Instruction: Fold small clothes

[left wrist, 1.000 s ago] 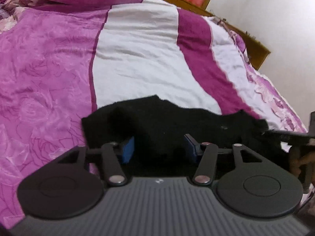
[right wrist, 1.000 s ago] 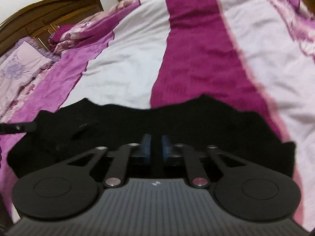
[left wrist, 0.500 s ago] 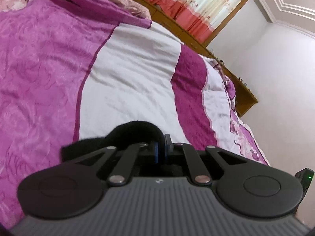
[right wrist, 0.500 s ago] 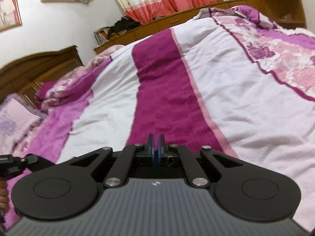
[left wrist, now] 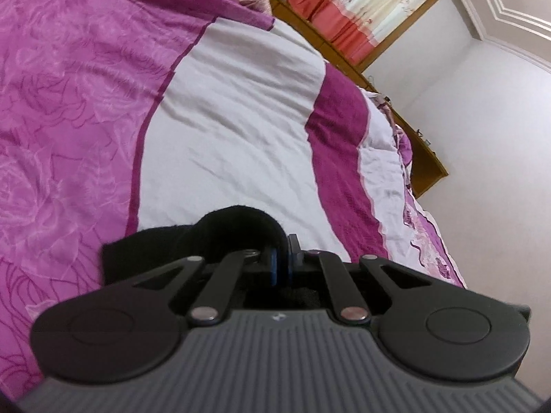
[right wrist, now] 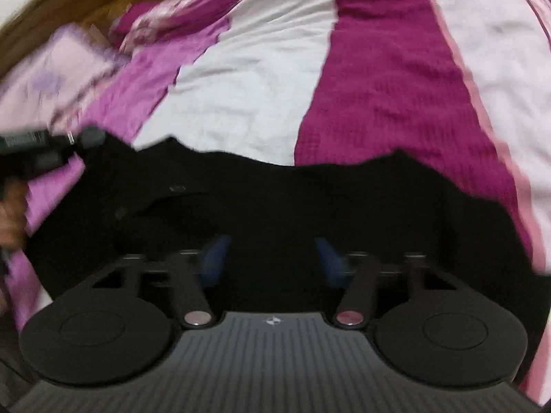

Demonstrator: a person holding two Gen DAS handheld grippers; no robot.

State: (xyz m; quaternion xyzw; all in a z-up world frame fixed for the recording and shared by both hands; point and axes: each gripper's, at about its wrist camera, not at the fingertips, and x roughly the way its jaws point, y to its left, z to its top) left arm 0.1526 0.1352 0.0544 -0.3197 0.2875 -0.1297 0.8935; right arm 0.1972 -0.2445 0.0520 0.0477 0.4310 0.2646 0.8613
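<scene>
A black garment [right wrist: 310,199] lies spread across the bed in the right wrist view. My right gripper [right wrist: 272,261] is open just above it, the blue pads wide apart over the cloth; this view is blurred by motion. My left gripper [left wrist: 282,268] is shut on a fold of the black garment [left wrist: 224,234], which bulges up in a loop just left of its blue pads. The left gripper also shows in the right wrist view [right wrist: 44,148] at the garment's far left corner.
The bed is covered by a quilt with pink, white [left wrist: 224,120] and dark magenta [right wrist: 396,86] stripes. A wooden headboard [right wrist: 69,3] stands at the far left. Wooden furniture [left wrist: 423,158], curtains and a white wall lie beyond the bed.
My right gripper has opened and dropped back down over the garment, which now lies on the bed. My left gripper stays shut on the cloth and has barely moved.
</scene>
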